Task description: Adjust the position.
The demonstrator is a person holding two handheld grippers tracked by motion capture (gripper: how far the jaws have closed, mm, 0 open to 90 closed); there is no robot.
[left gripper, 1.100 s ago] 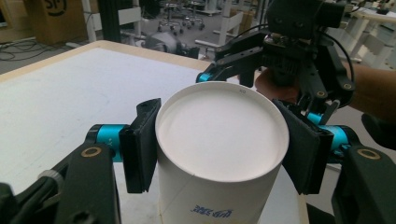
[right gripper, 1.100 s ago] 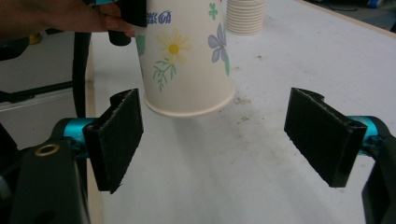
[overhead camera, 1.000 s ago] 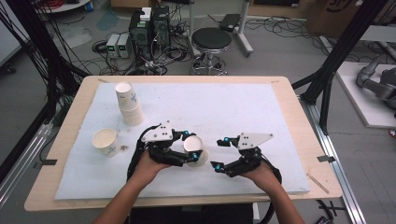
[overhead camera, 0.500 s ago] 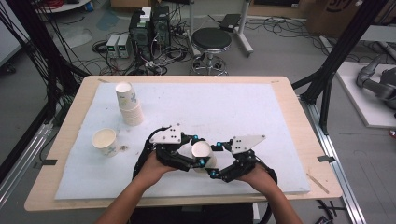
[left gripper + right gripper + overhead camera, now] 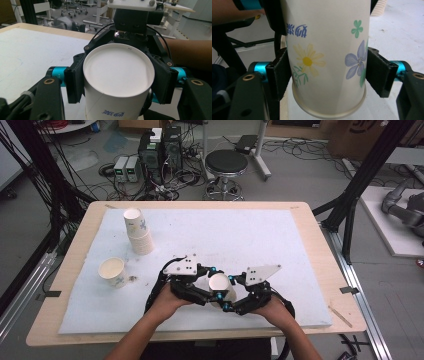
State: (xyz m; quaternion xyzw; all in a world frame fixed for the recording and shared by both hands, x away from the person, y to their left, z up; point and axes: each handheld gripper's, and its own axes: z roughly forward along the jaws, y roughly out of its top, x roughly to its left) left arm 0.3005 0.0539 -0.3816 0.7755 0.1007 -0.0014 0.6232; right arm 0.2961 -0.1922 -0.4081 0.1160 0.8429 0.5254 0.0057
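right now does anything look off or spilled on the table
A small brown smudge lies on the white mat beside the upright paper cup. The cup stack leans. Nothing else stands out.

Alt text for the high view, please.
Two hand-held grippers meet over a white mat, both clamped on one paper cup: left gripper and right gripper, whose jaws have just been closing. A cup stack and a single cup stand at left.

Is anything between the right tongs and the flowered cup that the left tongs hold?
Nothing visible. The flowered cup lies sideways between both tongs: the left tongs grip it, and the right tongs, whose jaws have just been closing, sit with pads against its sides near the rim. The single cup and cup stack stand apart.
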